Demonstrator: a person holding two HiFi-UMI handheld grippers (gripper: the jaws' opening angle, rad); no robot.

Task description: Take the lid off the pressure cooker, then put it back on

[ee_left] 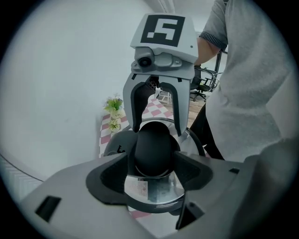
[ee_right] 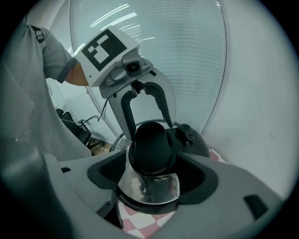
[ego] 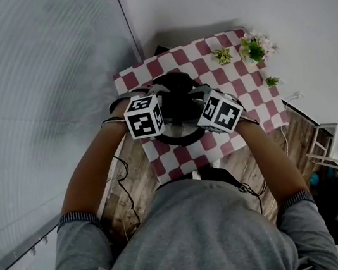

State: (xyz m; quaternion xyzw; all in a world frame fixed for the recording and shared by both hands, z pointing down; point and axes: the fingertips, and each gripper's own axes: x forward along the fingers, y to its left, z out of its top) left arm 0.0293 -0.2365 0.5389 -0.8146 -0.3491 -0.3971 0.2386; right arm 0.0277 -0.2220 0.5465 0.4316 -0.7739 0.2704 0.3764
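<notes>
1. Left gripper (ee_left: 154, 173): fingers closed on knob (ee_left: 153, 147) of lid (ee_left: 156, 190).
2. Right gripper (ee_right: 152, 175): fingers clamp same knob, opposite side.
3. Cooker (ego: 181, 137): on checkered bench (ego: 237, 84), between both grippers.

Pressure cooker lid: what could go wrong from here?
1. The left gripper and the right gripper both have their jaws closed around the same rounded black knob from opposite sides. On such a smooth dome, an uneven pull could let one grip slip.
2. The cooker stands on a checked cloth, close to the cloth's front edge. Twisting the lid might drag the cloth and cooker toward the person.
</notes>
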